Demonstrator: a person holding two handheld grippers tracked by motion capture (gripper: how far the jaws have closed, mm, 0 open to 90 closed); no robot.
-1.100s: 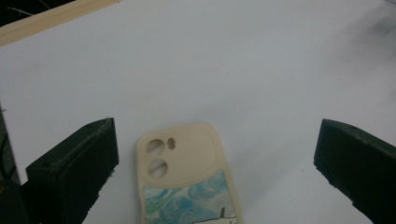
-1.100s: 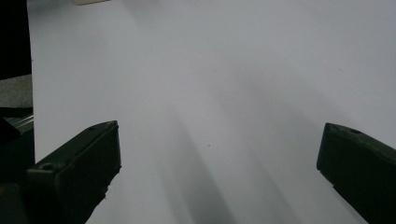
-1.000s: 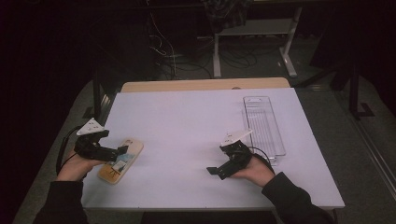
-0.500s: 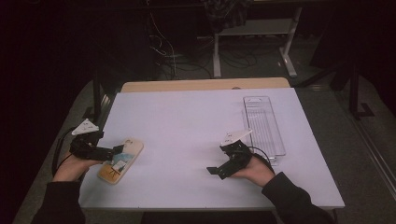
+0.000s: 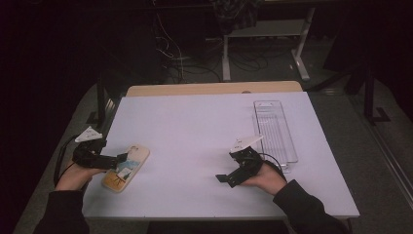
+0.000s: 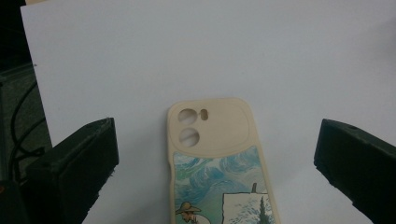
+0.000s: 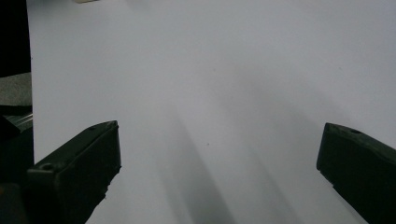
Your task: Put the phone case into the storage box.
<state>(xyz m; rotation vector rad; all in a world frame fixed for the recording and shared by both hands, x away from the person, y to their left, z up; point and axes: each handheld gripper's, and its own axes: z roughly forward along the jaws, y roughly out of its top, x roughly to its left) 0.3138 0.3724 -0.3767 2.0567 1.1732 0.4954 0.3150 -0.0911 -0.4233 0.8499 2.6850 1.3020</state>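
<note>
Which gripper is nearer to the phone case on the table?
Left. The left gripper is right at the phone case, open jaws on either side of it. The right gripper rests far across the table, open.

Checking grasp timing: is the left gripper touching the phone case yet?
Apart. The left gripper view shows the phone case lying between wide-open jaws of the left gripper, with bare table on both sides.
</note>
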